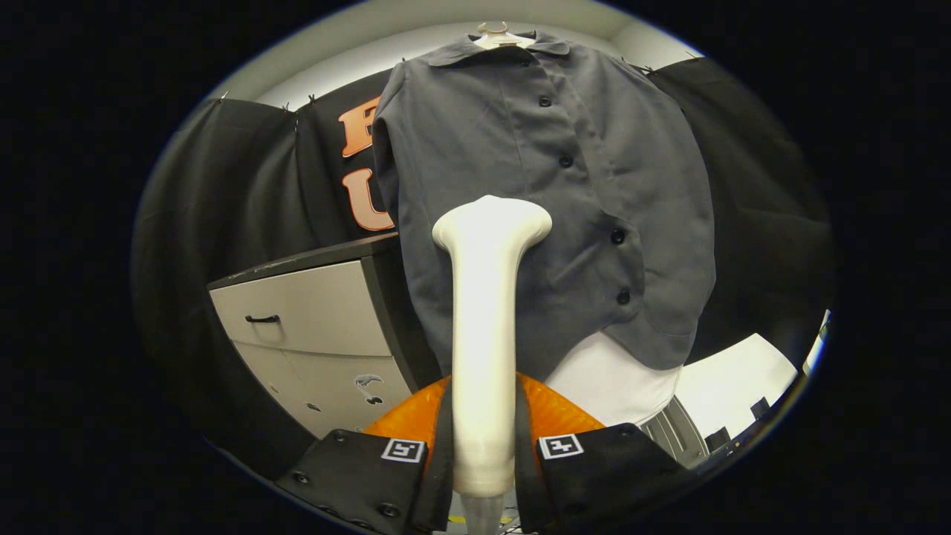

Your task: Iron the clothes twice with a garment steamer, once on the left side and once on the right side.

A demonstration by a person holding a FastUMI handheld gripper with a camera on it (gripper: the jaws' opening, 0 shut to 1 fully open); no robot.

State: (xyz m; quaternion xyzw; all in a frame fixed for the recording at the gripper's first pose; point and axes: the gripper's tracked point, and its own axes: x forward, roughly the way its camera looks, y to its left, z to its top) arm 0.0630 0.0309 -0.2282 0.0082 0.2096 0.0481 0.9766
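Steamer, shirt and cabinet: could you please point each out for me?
Steamer [484, 334], gripper view, its handle between the fingers.
Shirt [475, 148], gripper view, its front panel.
Cabinet [312, 297], gripper view, top drawer front.

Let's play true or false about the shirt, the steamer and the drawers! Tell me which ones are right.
1. The grey shirt hangs on a hanger. True.
2. The gripper holds nothing. False: its fingers are shut on the white steamer, one pressing each side of the handle.
3. The steamer's head is in front of the shirt's lower half. True.
4. The shirt is unbuttoned and wide open. False: its dark buttons are done up.
5. The drawer cabinet stands beside the shirt, not behind the steamer. True.
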